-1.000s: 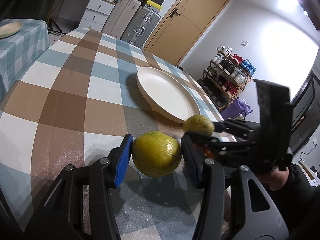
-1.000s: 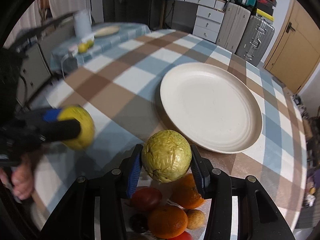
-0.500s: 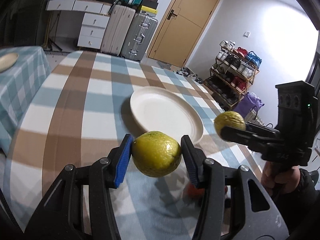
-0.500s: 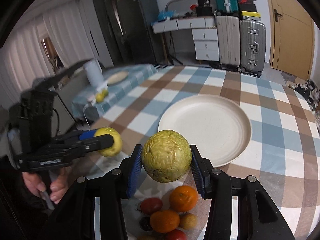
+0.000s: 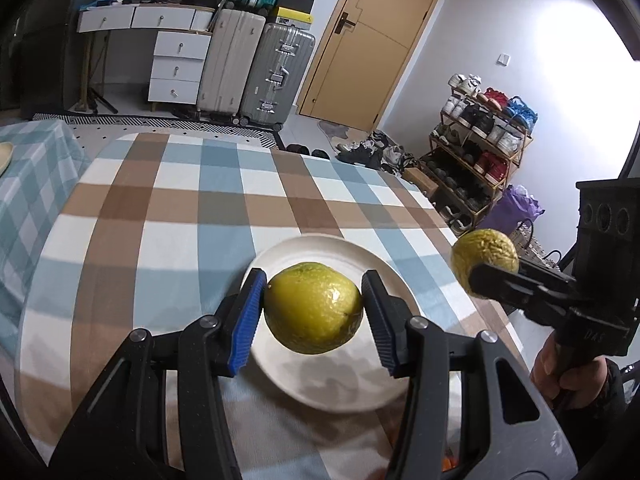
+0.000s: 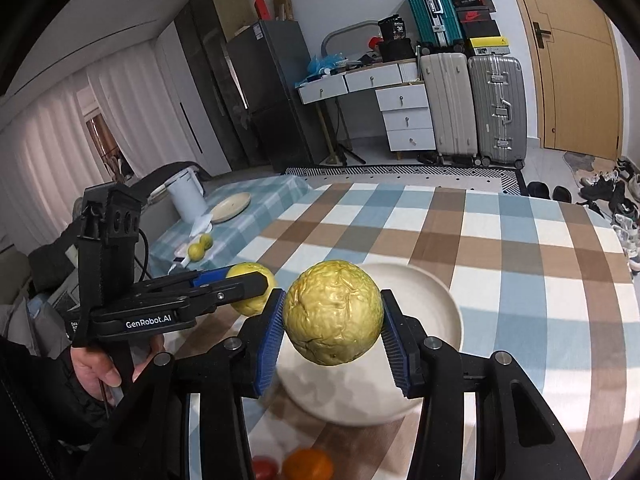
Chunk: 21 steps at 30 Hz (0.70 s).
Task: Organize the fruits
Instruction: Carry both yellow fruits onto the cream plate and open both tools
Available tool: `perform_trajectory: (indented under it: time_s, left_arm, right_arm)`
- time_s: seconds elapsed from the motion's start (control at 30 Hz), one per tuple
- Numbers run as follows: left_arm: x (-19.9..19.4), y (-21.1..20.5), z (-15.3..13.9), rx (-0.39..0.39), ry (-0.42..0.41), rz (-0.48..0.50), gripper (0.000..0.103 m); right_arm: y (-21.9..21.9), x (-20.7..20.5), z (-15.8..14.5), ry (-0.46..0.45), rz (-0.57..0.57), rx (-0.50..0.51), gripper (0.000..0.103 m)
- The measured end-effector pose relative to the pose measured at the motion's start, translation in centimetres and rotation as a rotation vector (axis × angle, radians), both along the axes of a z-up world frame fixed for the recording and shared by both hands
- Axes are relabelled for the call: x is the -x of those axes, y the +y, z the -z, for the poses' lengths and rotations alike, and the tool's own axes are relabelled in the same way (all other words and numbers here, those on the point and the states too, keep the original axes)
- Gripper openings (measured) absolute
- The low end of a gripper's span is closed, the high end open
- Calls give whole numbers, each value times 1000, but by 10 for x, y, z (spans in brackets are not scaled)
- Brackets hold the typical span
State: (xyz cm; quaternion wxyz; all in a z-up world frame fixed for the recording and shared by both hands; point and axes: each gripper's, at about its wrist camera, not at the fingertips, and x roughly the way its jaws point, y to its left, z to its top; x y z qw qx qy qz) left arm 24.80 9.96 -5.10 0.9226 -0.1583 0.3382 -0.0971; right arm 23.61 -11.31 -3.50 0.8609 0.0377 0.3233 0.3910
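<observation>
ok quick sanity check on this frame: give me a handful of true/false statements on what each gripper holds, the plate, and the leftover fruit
1. The left gripper is clamped on a smooth yellow-green fruit. True.
2. The right gripper is open and empty. False: it is shut on a wrinkled yellow fruit.
3. The white plate already holds fruit. False: no fruit lies on it; both held fruits are in the air.
4. An orange lies on the checked tablecloth on the camera's side of the plate. True.
5. The door stands open. False: it is shut.
</observation>
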Motion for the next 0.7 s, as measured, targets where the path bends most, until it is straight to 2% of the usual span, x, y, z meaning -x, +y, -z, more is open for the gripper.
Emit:
perform_trajectory:
  time_s: [0.3, 0.5, 0.57, 0.7]
  left_arm:
    - [-73, -1, 25, 72, 68, 57, 47]
    - [-106, -8, 44, 78, 102, 80, 47]
    - [-113, -9, 50, 81, 107, 84, 34]
    - [-122, -8, 60, 93, 129, 83, 34]
  right_arm:
    - [15, -56, 30, 31, 6, 23, 47]
    - [28, -83, 58, 67, 0, 73, 47]
    - [33, -88, 66, 66, -7, 102, 47]
    - [40, -98, 79, 72, -15, 131, 47]
